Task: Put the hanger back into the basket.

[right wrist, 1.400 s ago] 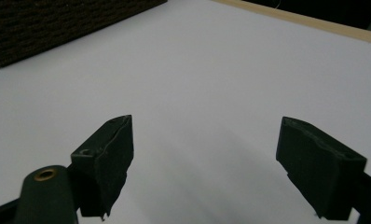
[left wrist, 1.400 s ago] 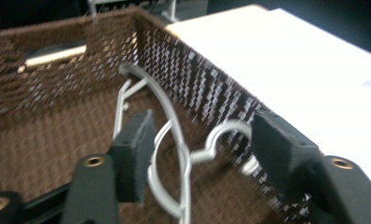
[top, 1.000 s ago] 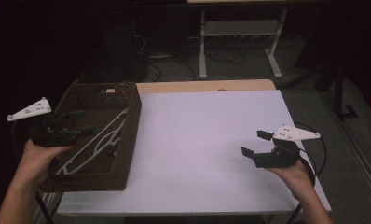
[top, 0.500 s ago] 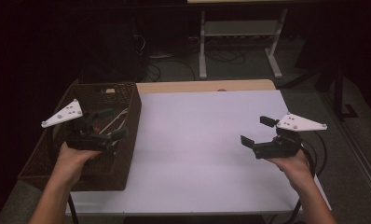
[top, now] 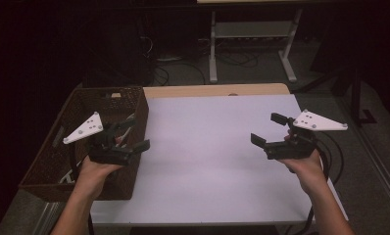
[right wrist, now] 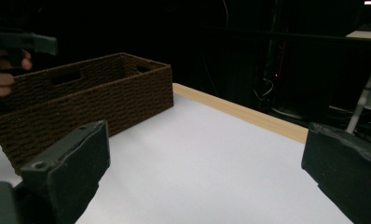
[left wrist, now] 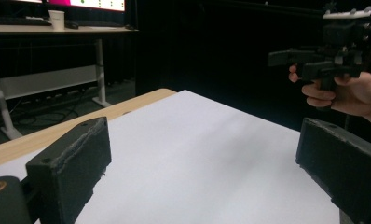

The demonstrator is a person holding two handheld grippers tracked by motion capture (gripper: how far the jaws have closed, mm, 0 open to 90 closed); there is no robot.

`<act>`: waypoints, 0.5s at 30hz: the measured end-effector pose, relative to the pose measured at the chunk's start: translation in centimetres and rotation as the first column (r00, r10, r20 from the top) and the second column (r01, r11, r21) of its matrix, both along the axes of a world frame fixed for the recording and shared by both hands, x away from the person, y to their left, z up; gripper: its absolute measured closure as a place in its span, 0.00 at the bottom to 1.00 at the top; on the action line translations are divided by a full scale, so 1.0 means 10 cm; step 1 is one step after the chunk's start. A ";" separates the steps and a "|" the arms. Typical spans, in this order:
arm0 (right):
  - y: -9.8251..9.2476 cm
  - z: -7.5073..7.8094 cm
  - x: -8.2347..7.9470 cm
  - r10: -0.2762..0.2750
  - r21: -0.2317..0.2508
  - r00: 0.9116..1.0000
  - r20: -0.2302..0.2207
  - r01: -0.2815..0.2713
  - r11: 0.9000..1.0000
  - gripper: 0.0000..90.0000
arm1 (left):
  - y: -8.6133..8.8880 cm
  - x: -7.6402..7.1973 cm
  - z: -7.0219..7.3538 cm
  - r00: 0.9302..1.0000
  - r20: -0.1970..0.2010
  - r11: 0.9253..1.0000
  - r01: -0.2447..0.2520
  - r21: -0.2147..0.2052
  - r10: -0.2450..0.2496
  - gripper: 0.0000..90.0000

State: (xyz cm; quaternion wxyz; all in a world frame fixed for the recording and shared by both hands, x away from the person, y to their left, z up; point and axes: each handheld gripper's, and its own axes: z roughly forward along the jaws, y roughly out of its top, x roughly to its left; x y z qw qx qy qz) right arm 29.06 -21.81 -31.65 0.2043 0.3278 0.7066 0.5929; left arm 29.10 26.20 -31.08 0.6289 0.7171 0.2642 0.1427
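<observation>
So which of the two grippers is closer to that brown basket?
The left. The left gripper hangs over the basket's right edge, while the right gripper is well off across the white table.

A white-topped table (top: 217, 161) carries a brown wicker basket (top: 87, 105).

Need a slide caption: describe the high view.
Open left gripper over wicker basket; open right gripper above white table.

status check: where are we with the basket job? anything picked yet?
Nothing looks done: the white table sheet is bare. In hand: nothing; the left gripper hangs open above the dark brown woven basket, the right gripper open over the sheet. The white wire pieces in the basket are probably still left to pick out.
</observation>
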 end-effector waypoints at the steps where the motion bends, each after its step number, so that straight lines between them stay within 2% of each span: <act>1: 0.00 0.00 0.00 0.003 0.003 1.000 0.001 -0.003 1.000 0.01 | -0.01 0.00 -0.02 1.000 -0.002 1.000 0.000 -0.006 0.000 0.03; 4: 0.01 0.01 -0.01 0.008 0.005 1.000 0.007 -0.008 1.000 0.01 | -0.02 0.02 -0.06 1.000 -0.013 1.000 0.014 -0.011 -0.014 0.03; 15: -0.01 0.00 0.00 0.007 0.001 1.000 0.009 -0.007 1.000 0.01 | -0.03 0.03 -0.13 1.000 -0.026 1.000 0.015 -0.008 -0.015 0.03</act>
